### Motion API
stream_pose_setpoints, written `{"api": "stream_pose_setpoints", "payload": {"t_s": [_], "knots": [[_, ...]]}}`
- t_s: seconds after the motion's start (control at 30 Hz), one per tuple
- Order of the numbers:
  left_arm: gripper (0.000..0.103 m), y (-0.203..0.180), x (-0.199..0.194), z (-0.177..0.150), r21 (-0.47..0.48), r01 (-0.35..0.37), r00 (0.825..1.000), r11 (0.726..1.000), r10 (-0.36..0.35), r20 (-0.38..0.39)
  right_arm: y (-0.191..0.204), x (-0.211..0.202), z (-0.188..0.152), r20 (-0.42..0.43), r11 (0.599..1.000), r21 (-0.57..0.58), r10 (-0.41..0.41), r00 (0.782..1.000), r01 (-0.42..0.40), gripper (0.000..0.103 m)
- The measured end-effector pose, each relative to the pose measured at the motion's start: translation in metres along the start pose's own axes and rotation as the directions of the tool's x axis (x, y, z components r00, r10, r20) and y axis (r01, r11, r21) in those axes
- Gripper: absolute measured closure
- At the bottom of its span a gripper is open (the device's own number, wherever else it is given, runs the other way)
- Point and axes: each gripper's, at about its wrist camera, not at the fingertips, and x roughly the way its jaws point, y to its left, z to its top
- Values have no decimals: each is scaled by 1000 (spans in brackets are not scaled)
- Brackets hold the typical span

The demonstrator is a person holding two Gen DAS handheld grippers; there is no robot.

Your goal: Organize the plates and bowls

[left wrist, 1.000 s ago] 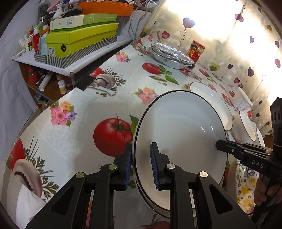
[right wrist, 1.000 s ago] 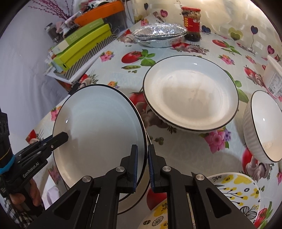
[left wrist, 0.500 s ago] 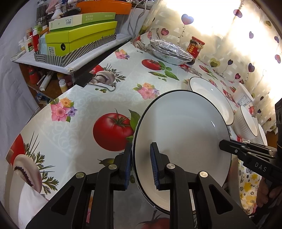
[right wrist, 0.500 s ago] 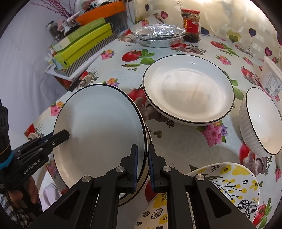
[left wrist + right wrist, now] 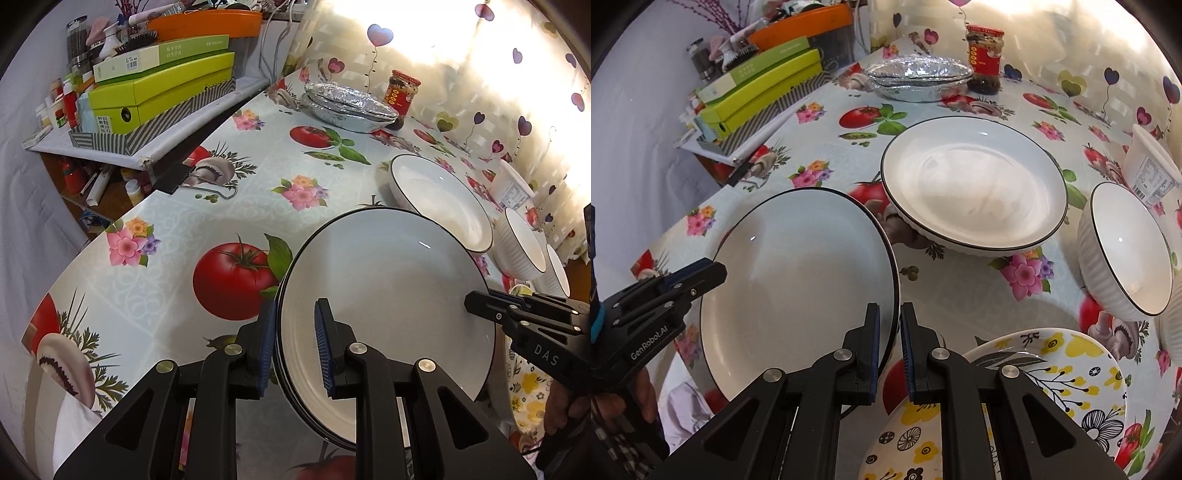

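Note:
A white plate with a thin black rim (image 5: 388,288) hangs tilted over the near part of the tablecloth, held from both sides. My left gripper (image 5: 294,308) is shut on its left rim, where a second rim line shows just beneath. My right gripper (image 5: 890,308) is shut on the same plate (image 5: 801,288) at its right rim. Each gripper shows in the other's view: the right gripper (image 5: 476,300) and the left gripper (image 5: 714,271). A wide white deep plate (image 5: 975,184) sits on the table just beyond. To its right stands a ribbed white bowl (image 5: 1126,251).
A yellow-flowered plate (image 5: 1052,380) lies near the front right. Foil trays (image 5: 919,81), a red-labelled jar (image 5: 984,55) and a white tub (image 5: 1148,166) stand further back. Green boxes (image 5: 159,92) are stacked on a side shelf to the left. A hand shows at each outer edge.
Both grippers keep their hold on the plate. The views have tilted a little, and more of the yellow-flowered plate shows in the right wrist view.

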Motion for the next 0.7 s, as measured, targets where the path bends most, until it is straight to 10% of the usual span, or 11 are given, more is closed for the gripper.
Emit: {"api": "stream_pose_setpoints", "payload": {"t_s": [0.43, 0.57, 0.7], "knots": [[80, 5, 0, 1, -16, 16, 1000, 1000, -16, 3, 2, 0, 0, 10, 1000, -19, 1, 1000, -1, 83], [80, 6, -2, 2, -17, 20, 1000, 1000, -20, 12, 5, -6, 1, 45, 999, -36, -21, 999, 23, 62], [80, 10, -6, 6, -22, 9, 1000, 1000, -9, 26, 2, -9, 2, 65, 999, -32, -27, 998, 30, 61]]}}
